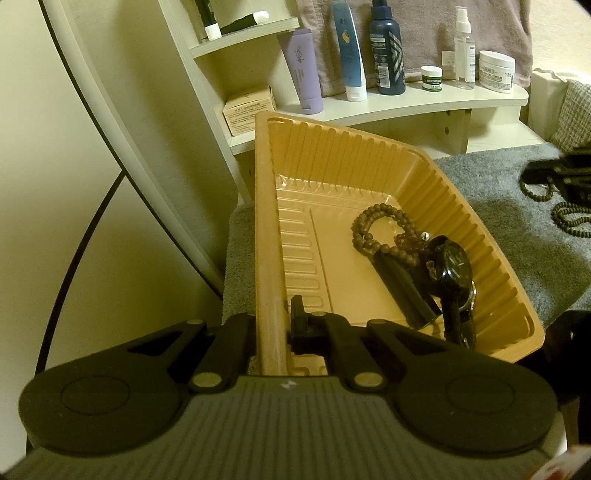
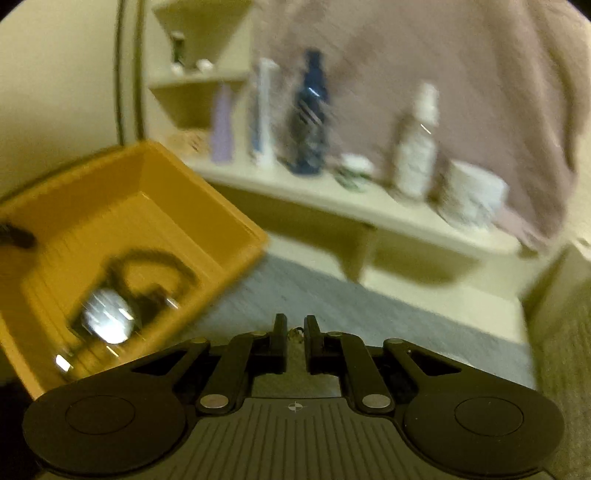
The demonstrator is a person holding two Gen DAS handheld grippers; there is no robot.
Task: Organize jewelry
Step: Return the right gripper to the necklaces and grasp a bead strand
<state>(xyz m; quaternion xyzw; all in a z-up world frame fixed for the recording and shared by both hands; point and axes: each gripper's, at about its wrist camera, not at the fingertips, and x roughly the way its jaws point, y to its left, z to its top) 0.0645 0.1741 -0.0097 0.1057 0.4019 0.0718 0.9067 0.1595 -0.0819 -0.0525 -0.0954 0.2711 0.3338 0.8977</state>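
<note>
My left gripper [image 1: 271,325] is shut on the left rim of an orange plastic tray [image 1: 264,221], which rests tilted on a grey mat. In the tray lie a brown bead bracelet [image 1: 384,230] and a black wristwatch [image 1: 452,269]. In the left wrist view my right gripper [image 1: 565,173] shows at the far right, holding a dark bead necklace [image 1: 569,218] that hangs from it. In the blurred right wrist view my right gripper [image 2: 295,330] is nearly closed on a small piece of that necklace [image 2: 295,334], beside the tray [image 2: 221,210] with the watch [image 2: 107,321] inside.
A cream shelf [image 1: 424,103] behind the tray carries several bottles, tubes and jars. A small cardboard box [image 1: 249,109] sits on a lower shelf. A mauve towel [image 1: 424,33] hangs behind. A grey mat [image 1: 535,258] covers the surface. A dark cable [image 1: 85,236] runs at the left.
</note>
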